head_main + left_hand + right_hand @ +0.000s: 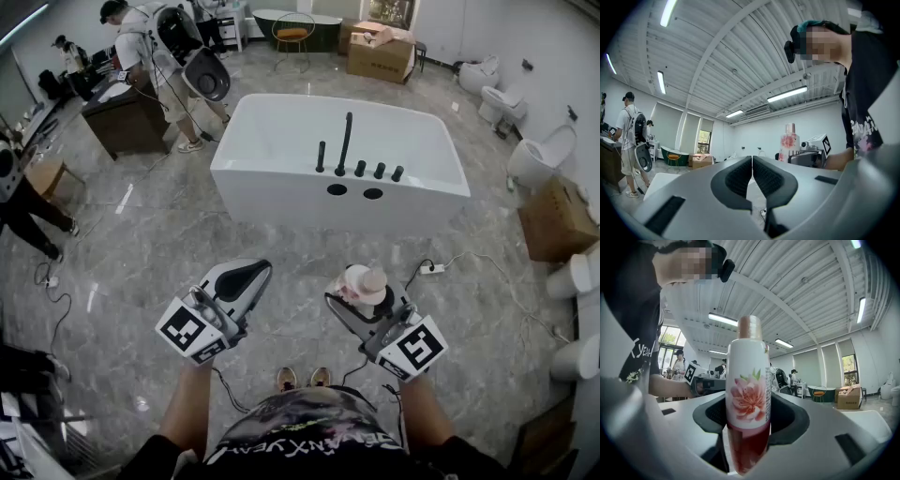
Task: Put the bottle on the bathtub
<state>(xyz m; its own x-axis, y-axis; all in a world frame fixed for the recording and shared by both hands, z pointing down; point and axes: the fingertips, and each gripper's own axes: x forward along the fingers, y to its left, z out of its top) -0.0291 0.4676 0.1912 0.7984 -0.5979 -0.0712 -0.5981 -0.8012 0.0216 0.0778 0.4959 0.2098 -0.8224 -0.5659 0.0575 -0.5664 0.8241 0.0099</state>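
1. The right gripper (369, 304) is pinching the bottle (747, 394) low on its body and holding it upright, probably so it can be stood straight down.
2. The bottle hangs over the floor (141, 244), well short of the bathtub (272, 171), and is not yet placed.
3. The left gripper (752, 176) is pressed together and empty, idle beside the right one.
4. The tub's near rim by the faucet (345, 141) looks like the flat landing spot.

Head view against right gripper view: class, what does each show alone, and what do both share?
Head view only: the black taps on the bathtub, and toilets along the right. Right gripper view only: the ceiling with its strip lights. Both: the bottle upright in the shut right tool, and the left tool.
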